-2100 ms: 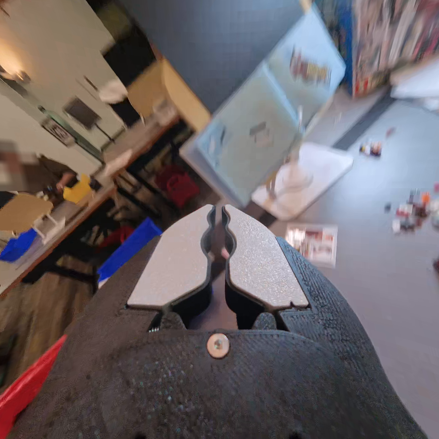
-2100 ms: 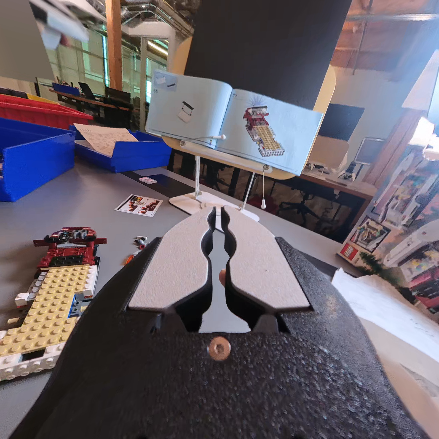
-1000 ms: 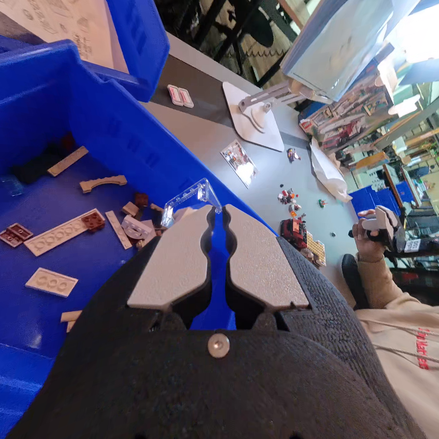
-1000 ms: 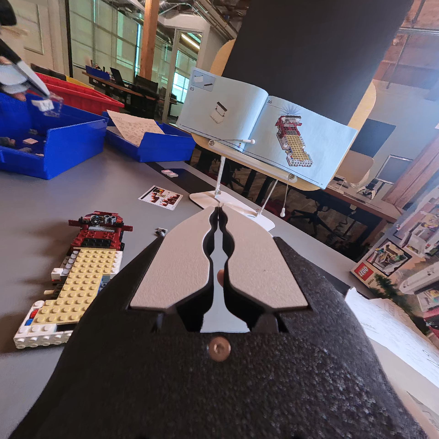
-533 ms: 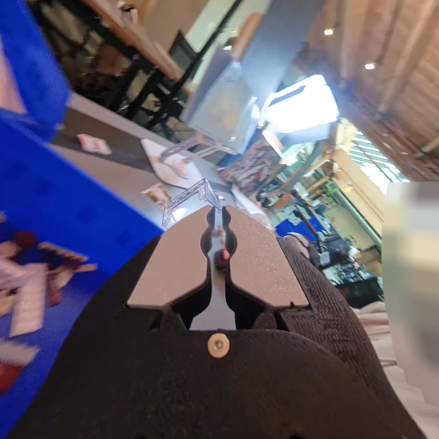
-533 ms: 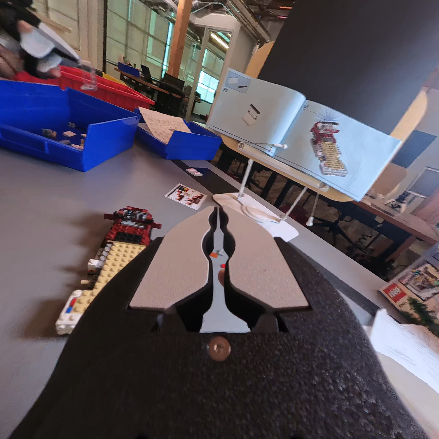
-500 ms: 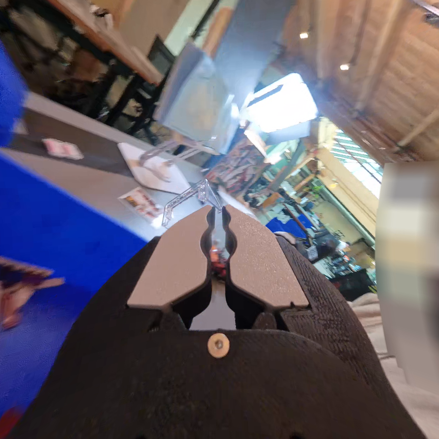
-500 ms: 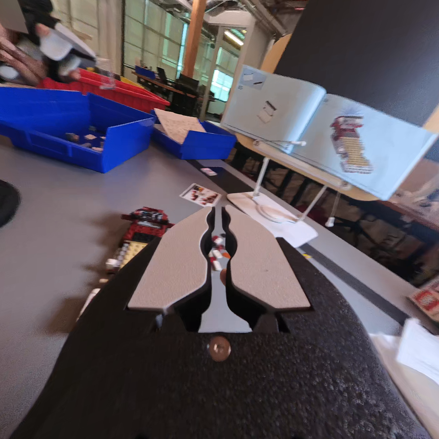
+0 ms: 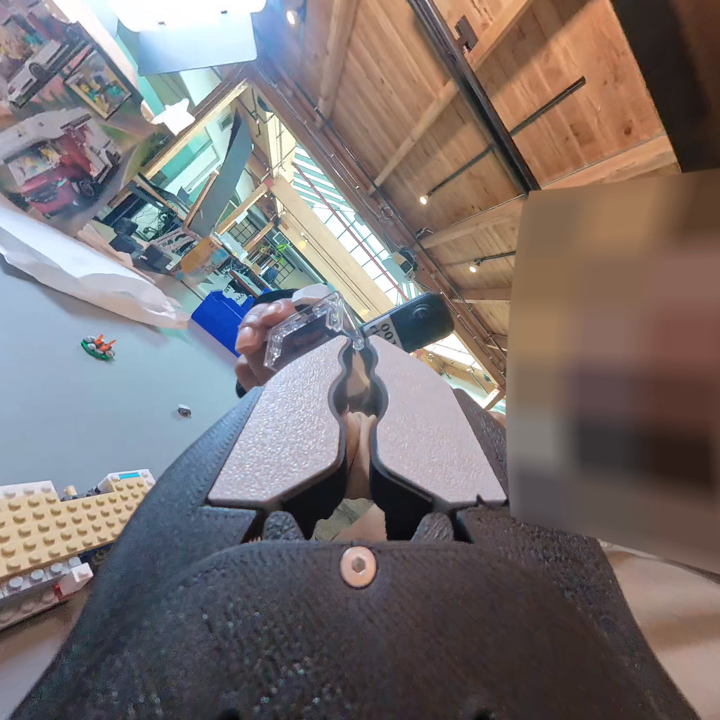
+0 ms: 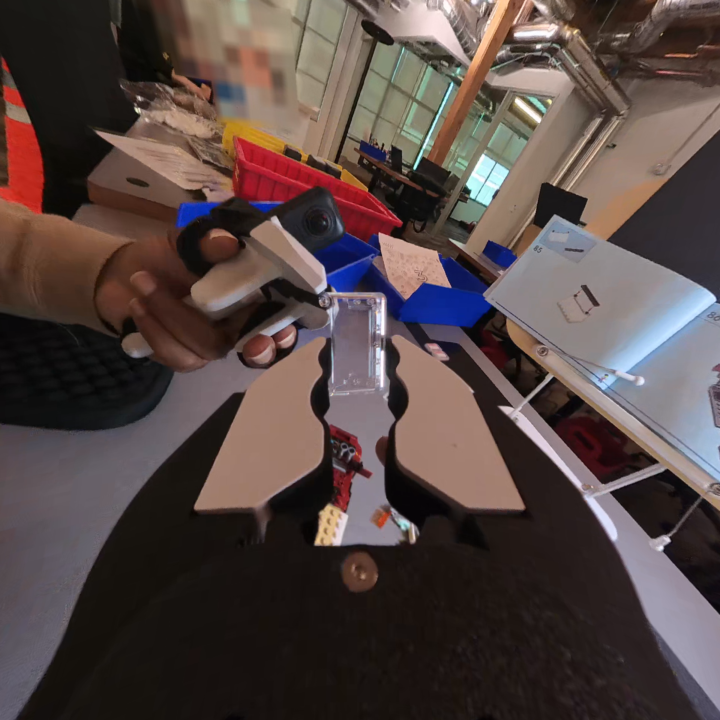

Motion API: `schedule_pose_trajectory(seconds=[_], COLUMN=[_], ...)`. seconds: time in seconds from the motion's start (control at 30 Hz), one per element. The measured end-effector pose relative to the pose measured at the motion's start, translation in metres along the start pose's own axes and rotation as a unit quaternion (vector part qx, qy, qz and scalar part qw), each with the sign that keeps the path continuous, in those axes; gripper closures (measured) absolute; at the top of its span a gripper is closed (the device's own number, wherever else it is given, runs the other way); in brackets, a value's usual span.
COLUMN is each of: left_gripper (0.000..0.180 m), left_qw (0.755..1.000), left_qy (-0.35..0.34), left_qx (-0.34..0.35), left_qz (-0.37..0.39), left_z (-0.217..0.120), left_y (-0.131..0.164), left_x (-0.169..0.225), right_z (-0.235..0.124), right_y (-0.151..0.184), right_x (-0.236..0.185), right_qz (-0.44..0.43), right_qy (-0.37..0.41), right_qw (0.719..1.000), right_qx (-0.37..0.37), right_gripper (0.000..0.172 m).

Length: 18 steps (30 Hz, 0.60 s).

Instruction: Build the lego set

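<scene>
**Passing a clear piece between two tongs**

Holding a clear plastic windscreen piece (image 10: pixel 357 343) by its corner, my left tongs (image 10: pixel 325 302) stay clenched above the grey tabletop (image 10: pixel 97 467). My right tongs (image 10: pixel 356 346) bracket it, apparently unclenched; I should close squarely on its long edges.

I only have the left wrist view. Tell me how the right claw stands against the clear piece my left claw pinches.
Observer: The right claw is open, with one finger on either side of the clear panel. The left claw pinches the panel by one top corner.
Operator: Report what shows through the right claw's gap.
Observer: A red brick model on the grey table.
Operator: Locate the instructions.
Observer: An open booklet stands at the right, beyond the blue bins.
</scene>
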<state>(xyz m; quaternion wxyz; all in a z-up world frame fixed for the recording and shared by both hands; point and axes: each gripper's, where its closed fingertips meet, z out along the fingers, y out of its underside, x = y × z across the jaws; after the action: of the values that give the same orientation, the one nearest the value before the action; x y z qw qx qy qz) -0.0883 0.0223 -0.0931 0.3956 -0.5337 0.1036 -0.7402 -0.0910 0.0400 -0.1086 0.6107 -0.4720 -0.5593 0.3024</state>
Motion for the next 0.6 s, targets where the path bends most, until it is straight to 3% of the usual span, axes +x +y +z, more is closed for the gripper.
schedule_pose_trajectory(seconds=[0.1,0.2,0.3,0.37,0.47,0.6], left_gripper=[0.175,0.167,0.164,0.160,0.159,0.159], left_qw=[1.000,0.993,0.969,0.944,0.949,0.937], left_qy=[-0.007,-0.082,-0.168,-0.217,-0.206,-0.237], left_qx=[-0.026,-0.045,-0.088,-0.123,-0.127,-0.149], left_qz=[-0.003,0.077,0.156,0.215,0.200,0.211], left_z=[0.003,-0.006,-0.021,-0.030,-0.029,-0.037], left_y=[0.014,0.016,0.018,0.021,0.028,0.035], left_x=[-0.010,-0.035,-0.061,-0.077,-0.078,-0.092], right_z=[-0.016,-0.044,-0.084,-0.105,-0.121,-0.114], right_y=[0.011,0.041,0.112,0.152,0.192,0.212], right_x=[0.000,0.002,0.005,0.005,-0.001,-0.001], right_qz=[-0.018,-0.057,-0.091,-0.088,-0.086,-0.058], right_qy=[-0.027,-0.115,-0.228,-0.283,-0.336,-0.367], right_qw=[0.999,0.983,0.925,0.888,0.841,0.819], right_qx=[-0.040,-0.131,-0.288,-0.353,-0.414,-0.438], right_gripper=[0.146,0.146,0.145,0.145,0.145,0.145])
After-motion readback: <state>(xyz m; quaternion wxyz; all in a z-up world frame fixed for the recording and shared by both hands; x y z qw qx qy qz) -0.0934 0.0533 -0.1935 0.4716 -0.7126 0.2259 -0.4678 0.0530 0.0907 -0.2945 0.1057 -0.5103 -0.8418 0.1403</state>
